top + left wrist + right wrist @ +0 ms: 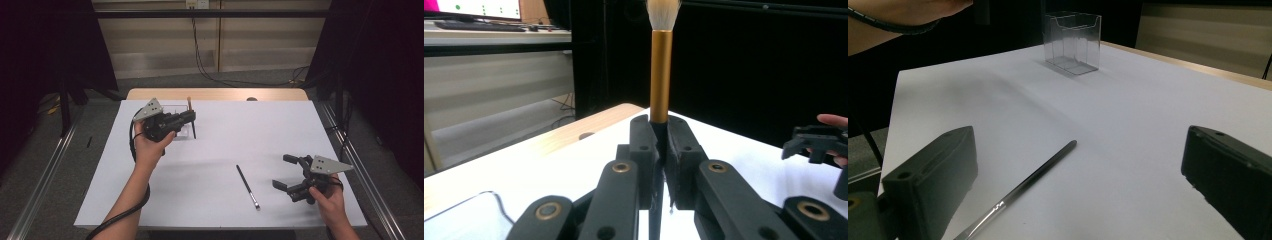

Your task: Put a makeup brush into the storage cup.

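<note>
While left gripper (659,145) clamps upright makeup brush (661,75) near table's (225,200) far-left corner, right gripper (290,172) rests released beside thin brush (248,186).

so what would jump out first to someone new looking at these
Probably the makeup brush, gold ferrule and pale bristles up, clamped upright in the left gripper above the far left of the white table. Next, the thin dark brush lying flat beside the open right gripper, and the clear plastic holder standing farther back.
</note>
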The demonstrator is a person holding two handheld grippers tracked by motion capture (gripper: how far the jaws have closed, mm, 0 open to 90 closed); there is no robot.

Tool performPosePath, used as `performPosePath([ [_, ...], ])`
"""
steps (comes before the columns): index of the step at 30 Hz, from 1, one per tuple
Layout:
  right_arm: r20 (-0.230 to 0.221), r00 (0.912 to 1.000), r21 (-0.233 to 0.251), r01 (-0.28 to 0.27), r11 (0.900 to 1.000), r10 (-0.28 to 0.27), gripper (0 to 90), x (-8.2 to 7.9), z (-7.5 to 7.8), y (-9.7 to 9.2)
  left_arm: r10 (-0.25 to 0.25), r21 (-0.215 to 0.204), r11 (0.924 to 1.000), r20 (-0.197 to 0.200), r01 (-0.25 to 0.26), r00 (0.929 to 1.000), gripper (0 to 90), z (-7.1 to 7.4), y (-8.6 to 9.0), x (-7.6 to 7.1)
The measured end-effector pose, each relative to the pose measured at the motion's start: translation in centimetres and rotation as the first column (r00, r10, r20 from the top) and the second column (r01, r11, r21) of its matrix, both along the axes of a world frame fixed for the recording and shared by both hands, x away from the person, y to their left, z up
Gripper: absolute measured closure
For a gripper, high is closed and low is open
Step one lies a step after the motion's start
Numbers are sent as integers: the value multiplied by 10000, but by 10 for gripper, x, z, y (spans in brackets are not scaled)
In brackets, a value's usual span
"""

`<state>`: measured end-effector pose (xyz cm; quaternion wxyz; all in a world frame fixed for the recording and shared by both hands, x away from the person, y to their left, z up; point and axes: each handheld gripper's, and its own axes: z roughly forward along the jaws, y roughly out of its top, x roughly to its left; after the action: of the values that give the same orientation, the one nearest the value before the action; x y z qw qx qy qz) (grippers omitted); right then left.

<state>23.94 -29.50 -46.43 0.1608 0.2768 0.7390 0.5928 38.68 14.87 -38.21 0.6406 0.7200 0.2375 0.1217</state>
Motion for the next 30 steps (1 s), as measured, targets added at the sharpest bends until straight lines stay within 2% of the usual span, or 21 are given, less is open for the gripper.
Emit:
performPosePath([
  [17, -10, 10000, -70, -72, 9999, 72, 11, 0, 0, 1, 903, 227, 9956, 52, -904, 9959, 834, 2, 18, 17],
  [21, 5, 10000, -76, -60, 10000, 60, 10, 0, 0, 1, 1142, 347, 9928, 113, -1145, 9934, 834, 3, 22, 22],
  [30, -2, 10000, -75, -68, 9999, 68, 11, 0, 0, 2, 1584, 310, 9868, 189, -1590, 9872, 834, 5, 33, 28],
])
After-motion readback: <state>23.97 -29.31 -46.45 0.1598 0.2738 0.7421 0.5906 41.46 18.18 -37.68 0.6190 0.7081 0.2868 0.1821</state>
